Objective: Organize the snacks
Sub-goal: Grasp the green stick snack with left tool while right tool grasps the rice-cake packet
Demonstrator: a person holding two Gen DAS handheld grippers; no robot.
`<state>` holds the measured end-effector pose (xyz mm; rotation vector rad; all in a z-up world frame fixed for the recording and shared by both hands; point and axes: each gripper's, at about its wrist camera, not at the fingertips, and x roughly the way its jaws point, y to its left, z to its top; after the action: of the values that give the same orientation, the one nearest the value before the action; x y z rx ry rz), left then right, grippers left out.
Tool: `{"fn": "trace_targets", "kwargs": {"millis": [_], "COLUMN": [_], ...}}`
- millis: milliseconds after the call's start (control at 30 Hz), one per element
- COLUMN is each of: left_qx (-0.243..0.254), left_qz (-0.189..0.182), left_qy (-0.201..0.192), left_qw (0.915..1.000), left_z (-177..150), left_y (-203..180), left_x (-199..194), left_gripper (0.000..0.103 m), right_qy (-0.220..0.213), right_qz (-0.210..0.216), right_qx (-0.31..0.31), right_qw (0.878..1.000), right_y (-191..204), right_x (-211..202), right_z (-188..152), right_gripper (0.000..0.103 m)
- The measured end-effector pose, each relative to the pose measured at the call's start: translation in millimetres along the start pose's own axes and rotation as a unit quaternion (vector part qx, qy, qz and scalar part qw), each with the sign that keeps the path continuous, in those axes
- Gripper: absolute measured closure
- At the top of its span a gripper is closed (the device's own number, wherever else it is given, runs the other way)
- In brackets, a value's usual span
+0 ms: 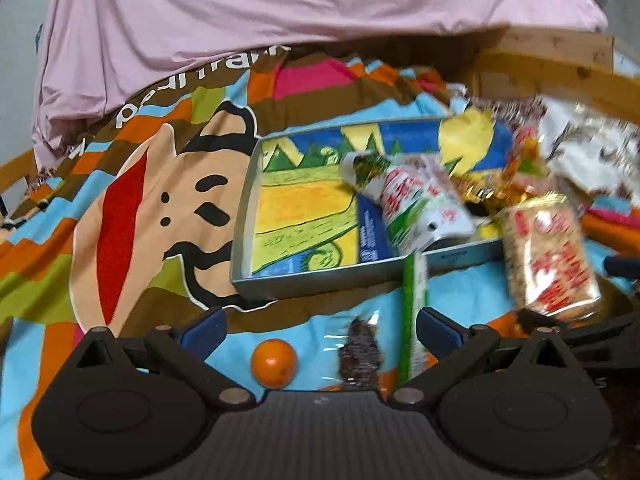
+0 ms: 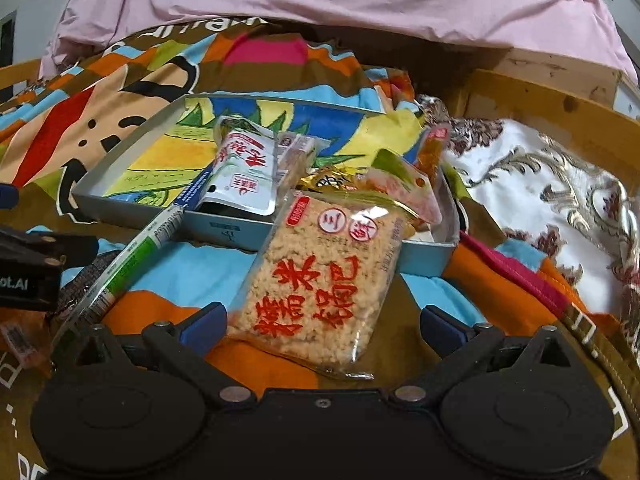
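The left gripper (image 1: 320, 330) is spread wide over a small orange (image 1: 274, 362), a dark bar in clear wrap (image 1: 359, 354) and a green stick pack (image 1: 412, 316); the grey tray (image 1: 244, 216) lies beyond. The right gripper (image 2: 322, 326) is also spread, a rice cracker packet (image 2: 320, 284) lying between its fingers, leaning on the tray's near wall (image 2: 224, 226); a white pouch (image 2: 244, 176) sits inside.

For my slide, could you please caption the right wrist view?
Open right gripper faces a rice-cracker packet leaning on the snack-filled tin tray.
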<state>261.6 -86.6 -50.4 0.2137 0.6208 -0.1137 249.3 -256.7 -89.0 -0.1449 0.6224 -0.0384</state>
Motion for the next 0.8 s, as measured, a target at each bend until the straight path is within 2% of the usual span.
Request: {"fn": "trace_targets", "kwargs": {"millis": [67, 167, 300, 400, 533, 800], "left_qx": [0.005, 0.002, 0.002, 0.010, 0.013, 0.001], "left_qz": [-0.002, -0.024, -0.046, -0.059, -0.078, -0.087], "left_qy": [0.000, -0.016, -0.016, -0.010, 0.000, 0.014], "left_qw": [1.0000, 0.9996, 0.9988, 0.9982, 0.9969, 0.9961], "left_z": [0, 2, 7, 8, 8, 10], "left_y": [1, 2, -5, -12, -23, -28], "left_x": [2, 1, 3, 6, 9, 12], "left_gripper": [0.000, 0.000, 0.000, 0.000, 0.001, 0.005], "right_qy": [-0.008, -0.014, 0.001, -0.002, 0.005, 0.056], "right_qz": [-0.001, -0.005, -0.013, -0.002, 0.010, 0.049], "right_qx": [-0.013, -0.043, -0.075, -0.059, -0.036, -0.043], "right_qw": [1.000, 0.999, 0.997, 0.998, 0.999, 0.996], "right_y": [4, 13, 22, 15, 5, -10], "right_x": [-1, 2, 7, 2, -3, -20], "right_z": [0, -1, -4, -3, -1, -5], "right_gripper": [0.001, 0.001, 0.001, 0.010, 0.014, 0.016]}}
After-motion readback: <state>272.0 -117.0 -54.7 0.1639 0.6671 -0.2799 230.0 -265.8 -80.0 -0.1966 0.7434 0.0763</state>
